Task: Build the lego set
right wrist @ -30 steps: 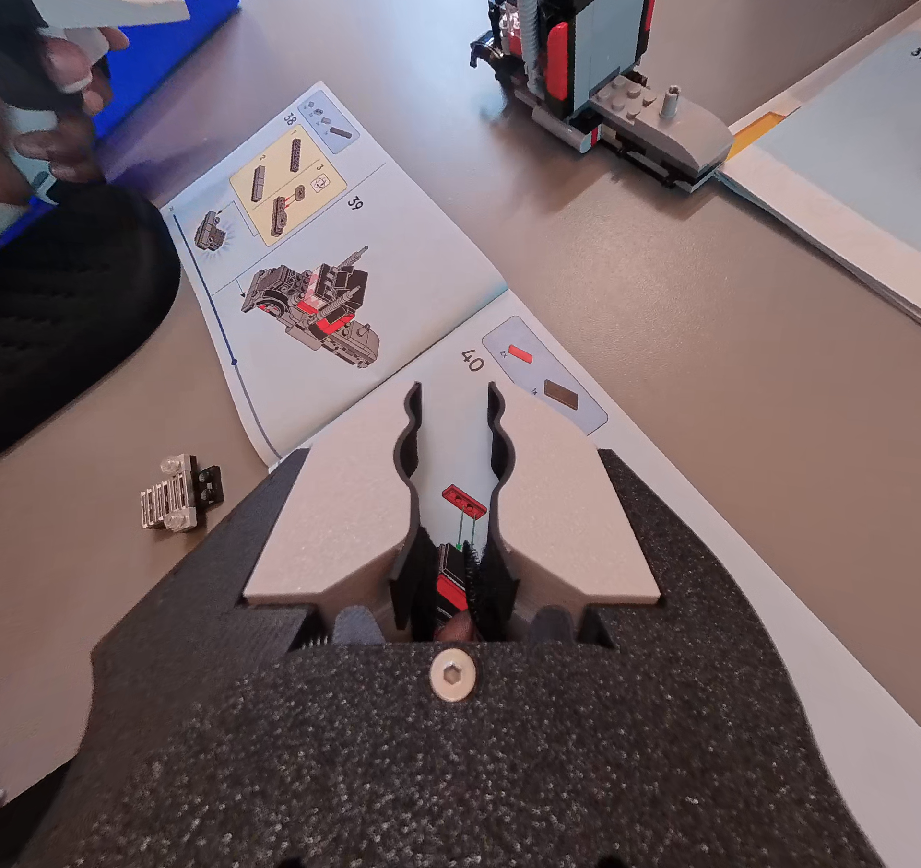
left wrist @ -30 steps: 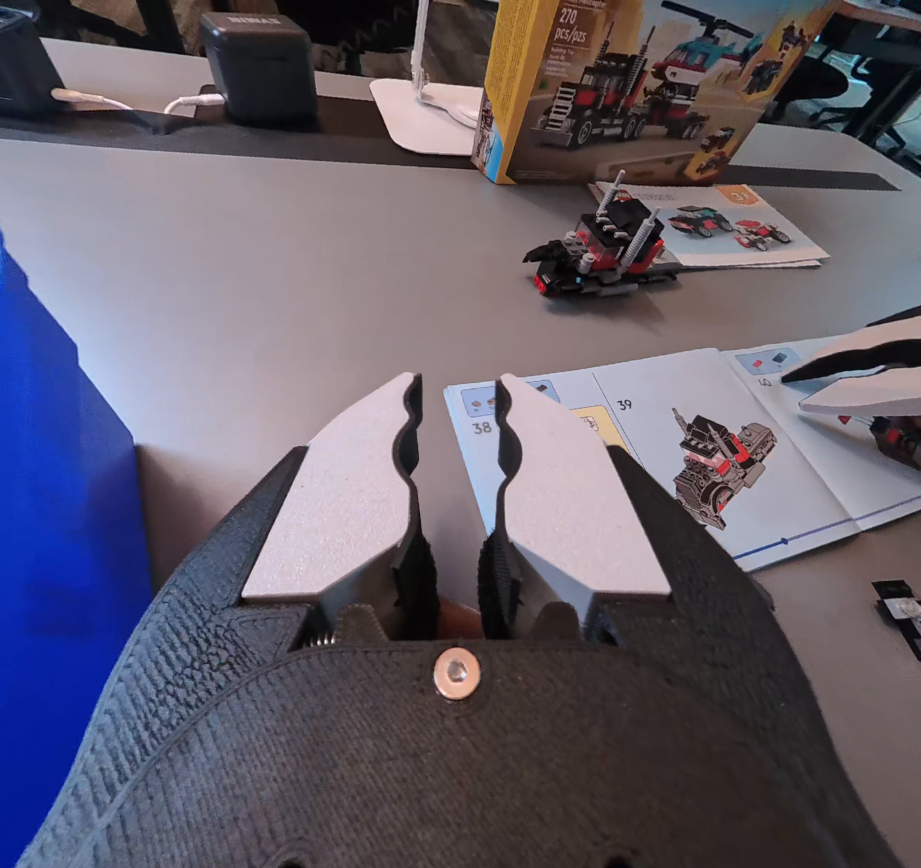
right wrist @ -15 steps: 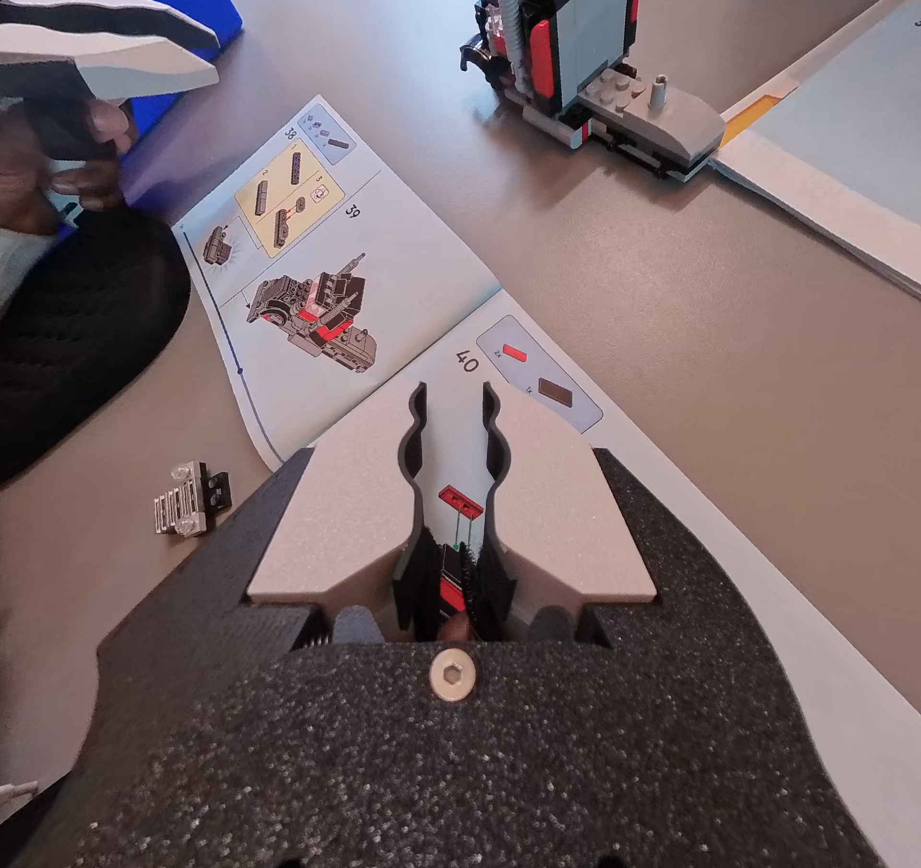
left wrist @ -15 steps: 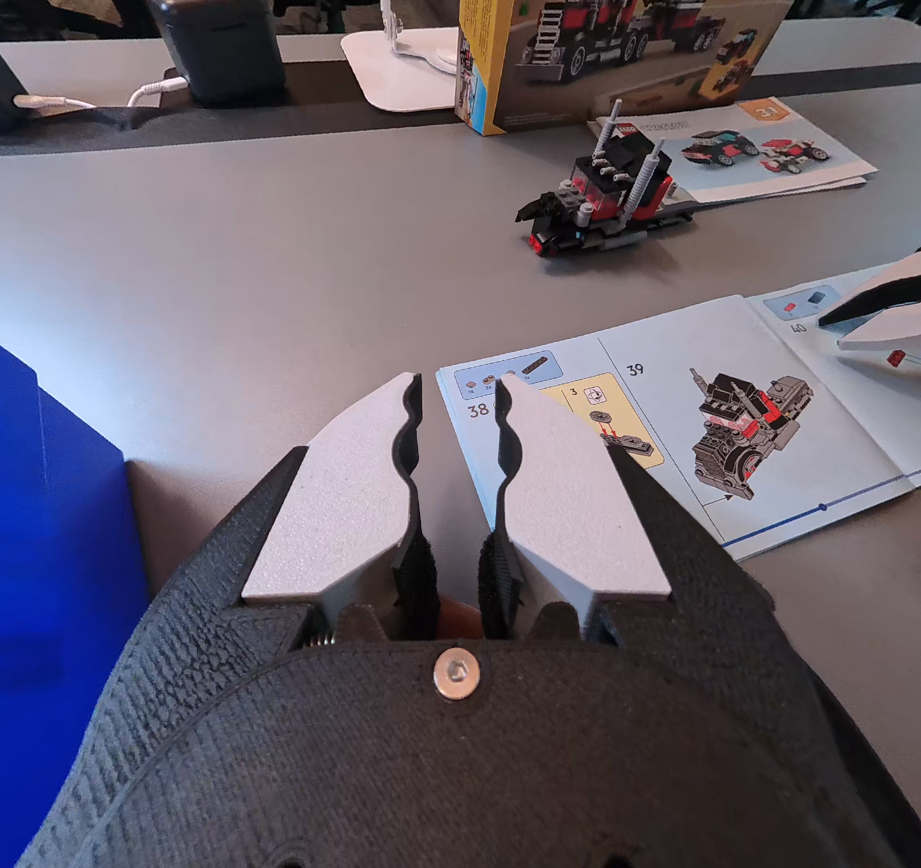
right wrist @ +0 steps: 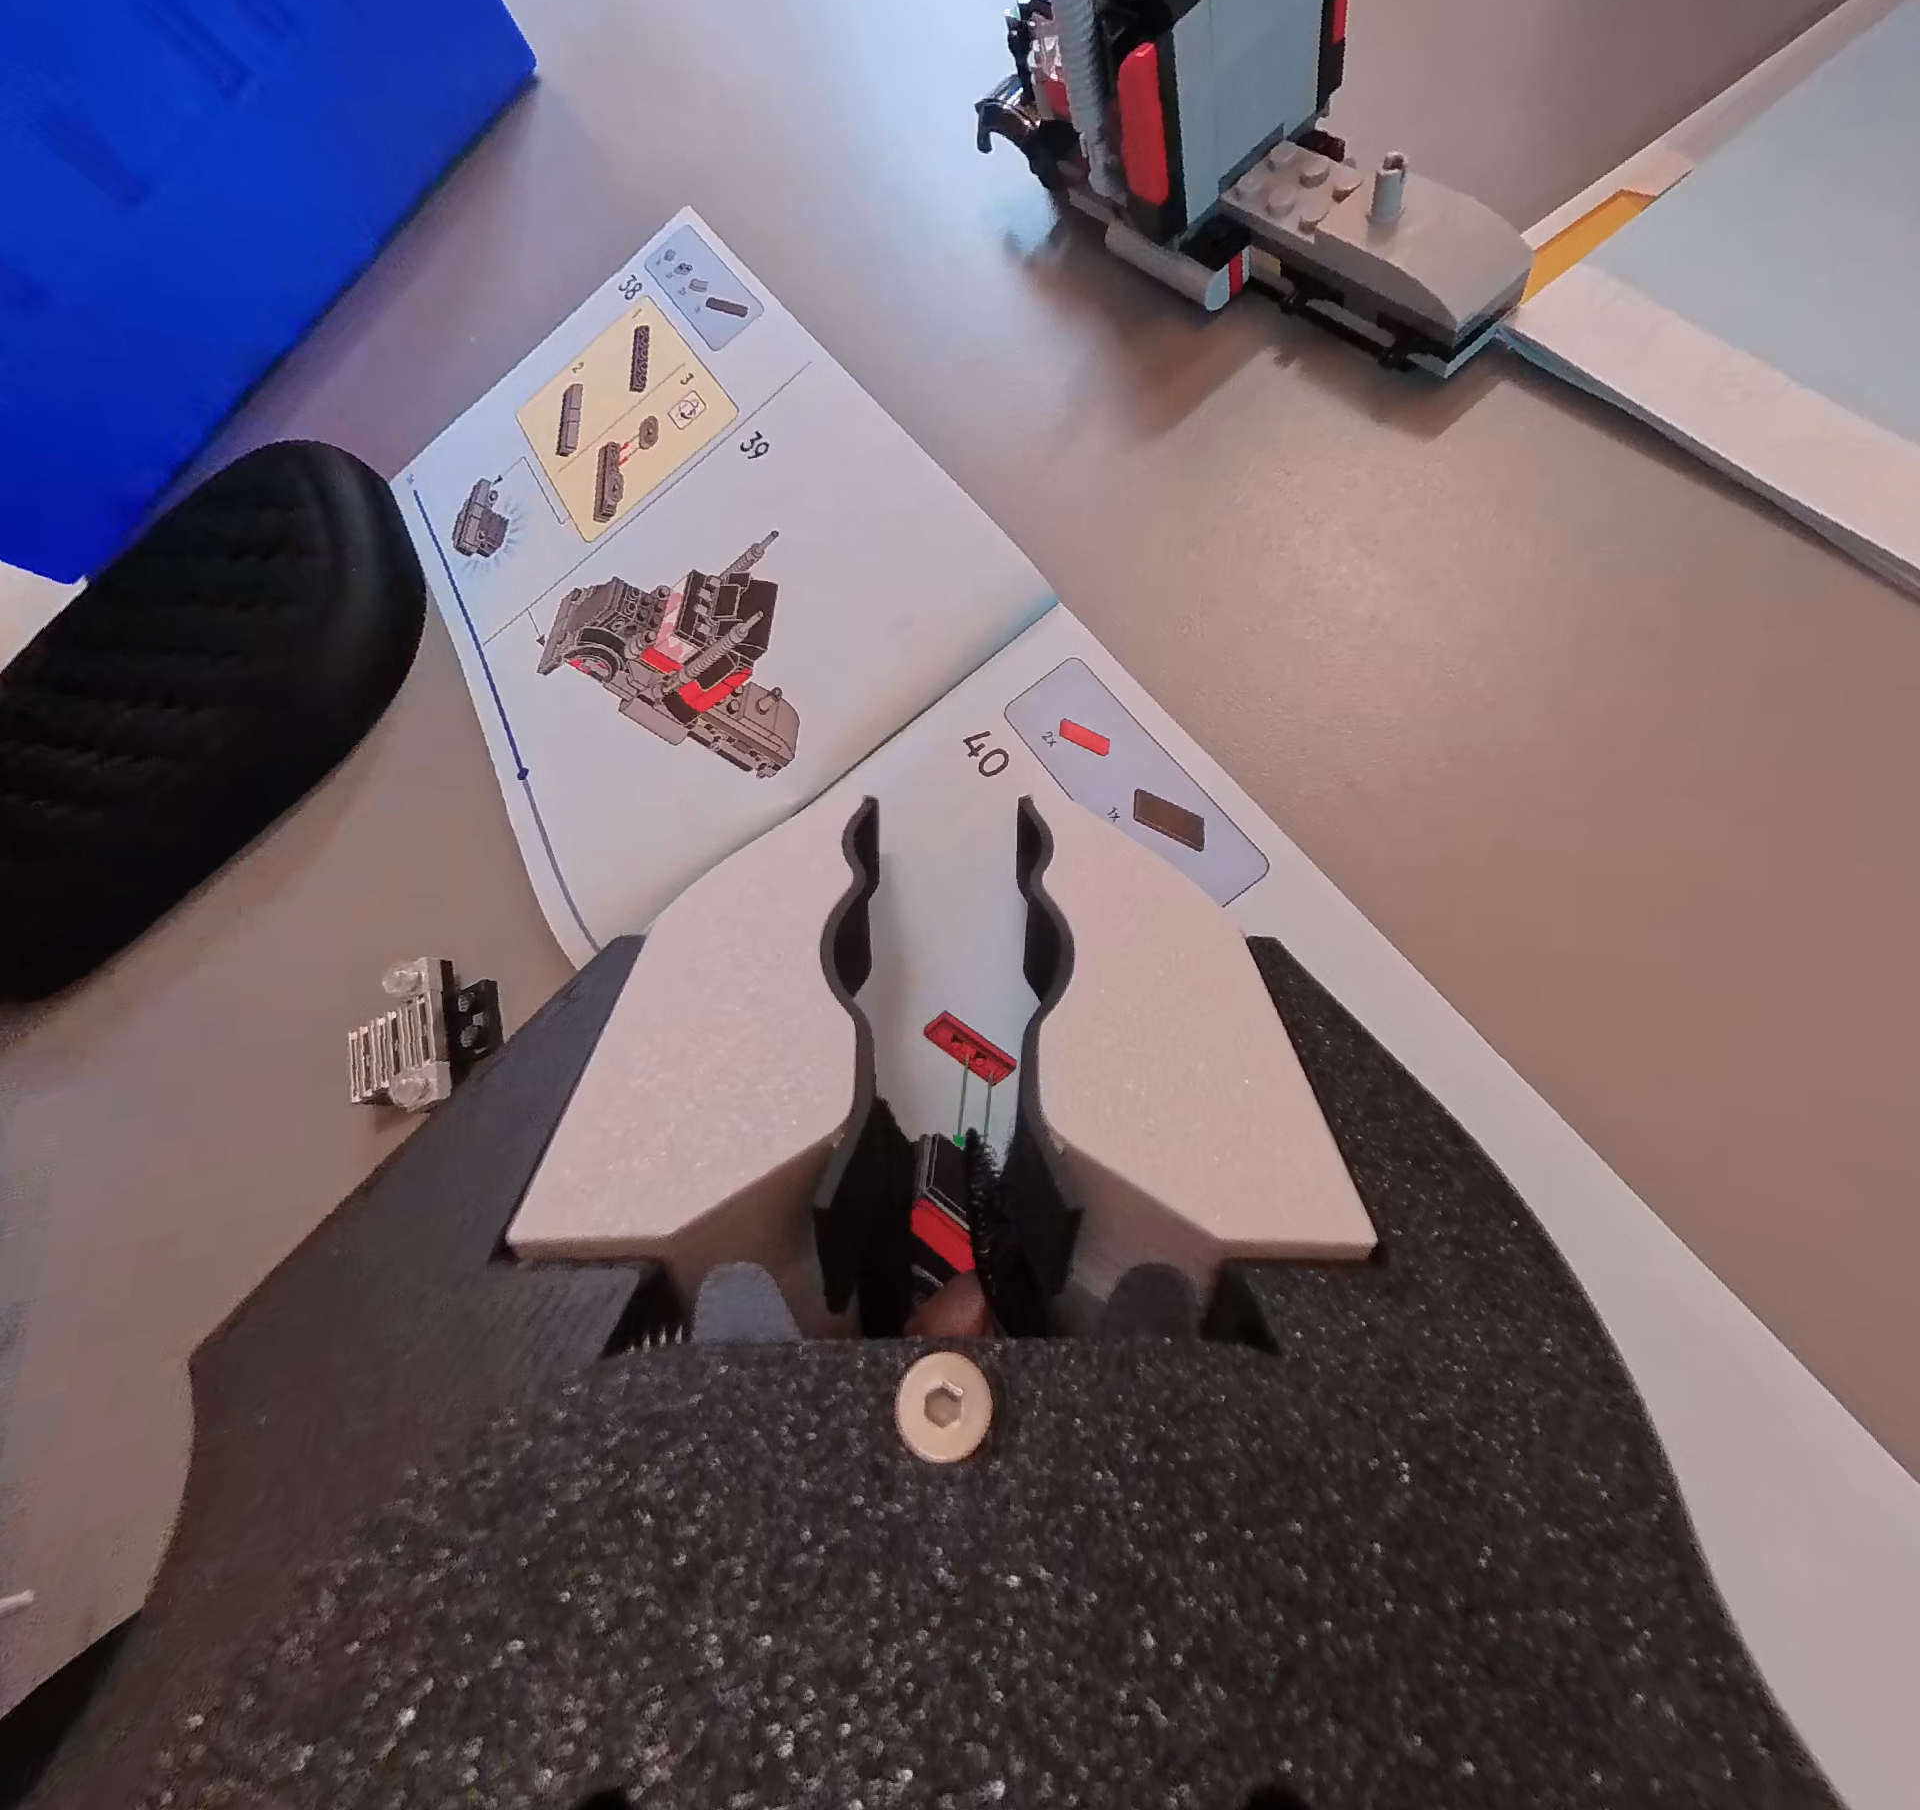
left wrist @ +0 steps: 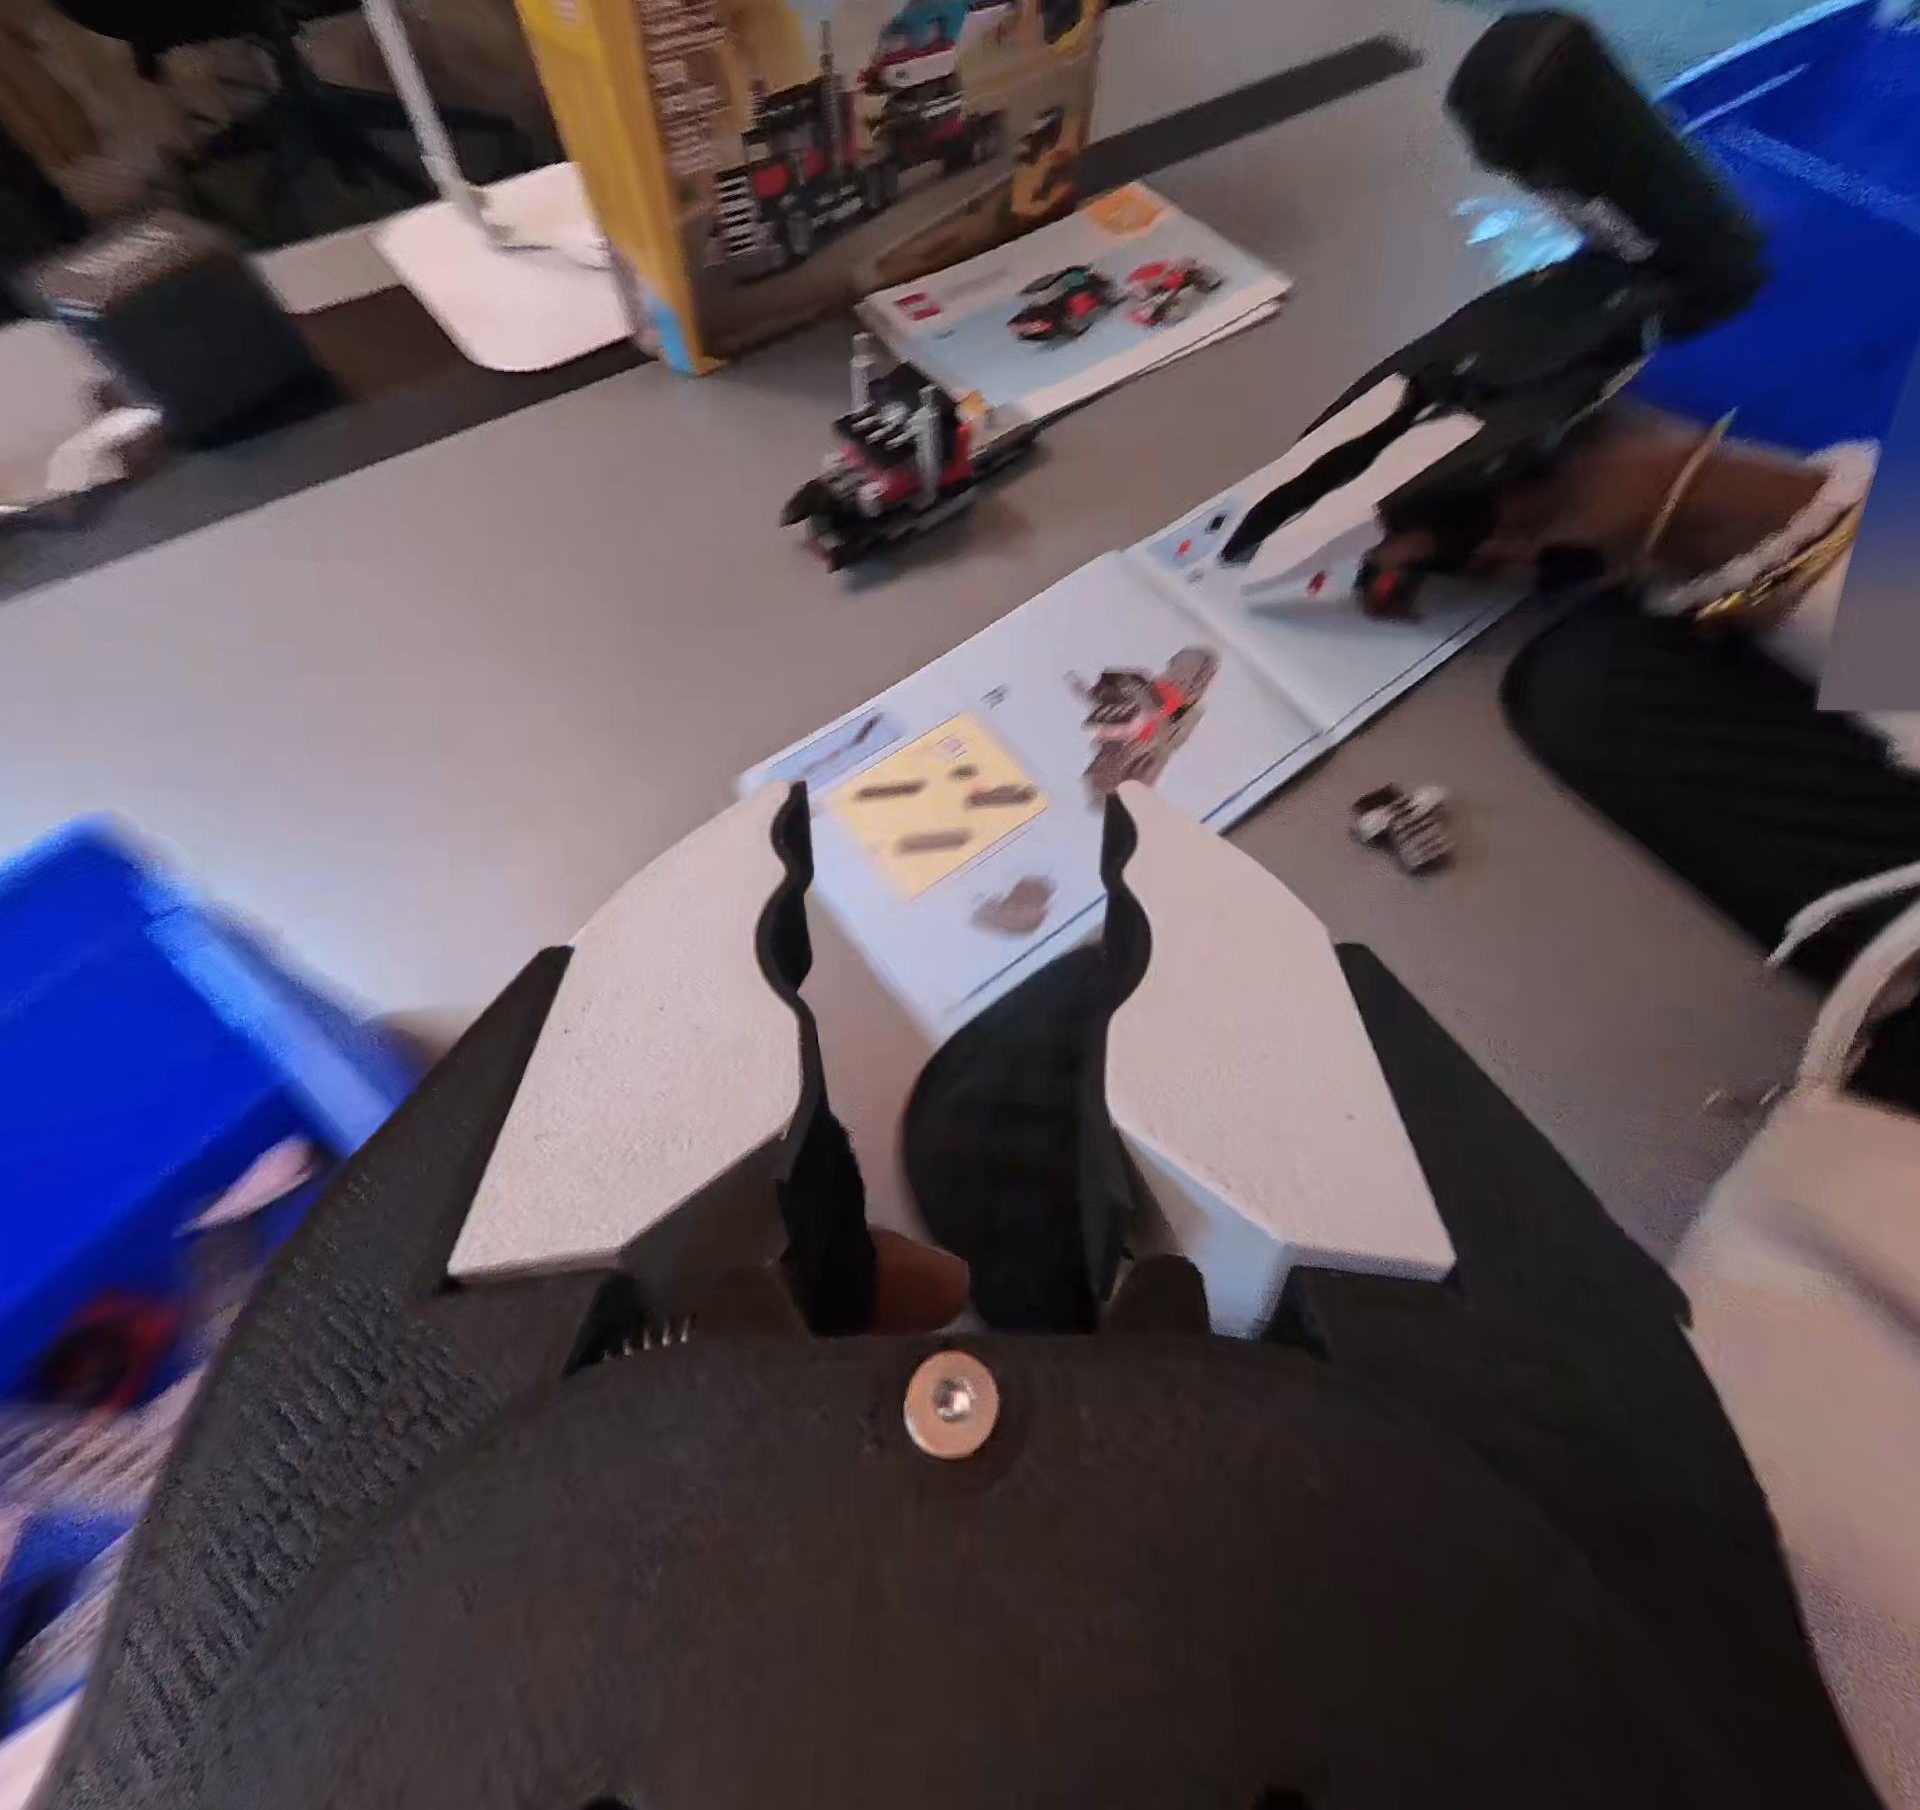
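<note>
Grey table (right wrist: 1403, 669), left gripper (left wrist: 951, 810) jaws wide apart, right gripper (right wrist: 945, 810) jaws apart over open manual (right wrist: 883, 555)

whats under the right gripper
The open instruction booklet lies flat on the grey table under the right gripper. The gripper's body covers the rest of that page.

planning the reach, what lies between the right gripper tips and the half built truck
In the right wrist view, the open instruction booklet lies under the right gripper, then bare grey table runs up to the half built truck.
</note>
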Motion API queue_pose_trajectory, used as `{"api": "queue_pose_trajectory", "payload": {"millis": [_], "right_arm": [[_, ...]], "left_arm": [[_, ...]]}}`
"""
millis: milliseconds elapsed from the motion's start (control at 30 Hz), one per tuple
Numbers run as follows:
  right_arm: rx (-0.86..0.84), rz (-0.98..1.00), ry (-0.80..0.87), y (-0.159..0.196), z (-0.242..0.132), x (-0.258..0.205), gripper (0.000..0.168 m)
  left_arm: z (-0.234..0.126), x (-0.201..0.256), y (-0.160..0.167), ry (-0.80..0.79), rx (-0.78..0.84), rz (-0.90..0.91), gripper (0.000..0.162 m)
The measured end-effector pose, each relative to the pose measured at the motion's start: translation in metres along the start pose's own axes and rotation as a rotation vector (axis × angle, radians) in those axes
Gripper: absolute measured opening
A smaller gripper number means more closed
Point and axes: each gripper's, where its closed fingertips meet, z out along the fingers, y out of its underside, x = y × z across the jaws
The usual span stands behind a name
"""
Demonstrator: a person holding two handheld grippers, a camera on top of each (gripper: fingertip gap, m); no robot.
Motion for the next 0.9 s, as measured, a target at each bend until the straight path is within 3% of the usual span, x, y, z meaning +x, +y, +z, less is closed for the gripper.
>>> {"api": "queue_pose_trajectory", "payload": {"millis": [100,167,267,333,433,500,633,900], "right_arm": [[0.001,-0.004,-0.005,0.000,0.000,-0.002,0.028],[0.004,0.007,-0.017,0.000,0.000,-0.003,0.030],[0.004,0.004,-0.012,0.000,0.000,-0.003,0.030],[0.003,0.002,-0.008,0.000,0.000,-0.003,0.029],[0.001,-0.011,0.006,0.000,0.001,-0.003,0.029],[0.000,-0.015,0.010,0.000,0.001,-0.003,0.028],[0.001,-0.013,0.004,0.000,0.001,-0.003,0.029],[0.001,-0.016,0.004,0.000,0.001,-0.004,0.030]], "left_arm": [[-0.049,-0.032,0.017,-0.120,-0.071,0.082,0.054],[-0.071,-0.057,0.044,-0.183,-0.169,-0.010,0.055],[-0.078,-0.068,0.086,-0.182,-0.302,-0.212,0.062],[-0.074,-0.063,0.099,-0.167,-0.322,-0.253,0.063],[-0.064,-0.053,0.108,-0.134,-0.339,-0.267,0.055],[-0.060,-0.046,0.107,-0.105,-0.337,-0.247,0.041],[-0.061,-0.042,0.108,-0.109,-0.355,-0.217,0.039],[-0.061,-0.014,0.105,0.062,-0.270,-0.317,0.037]]}}
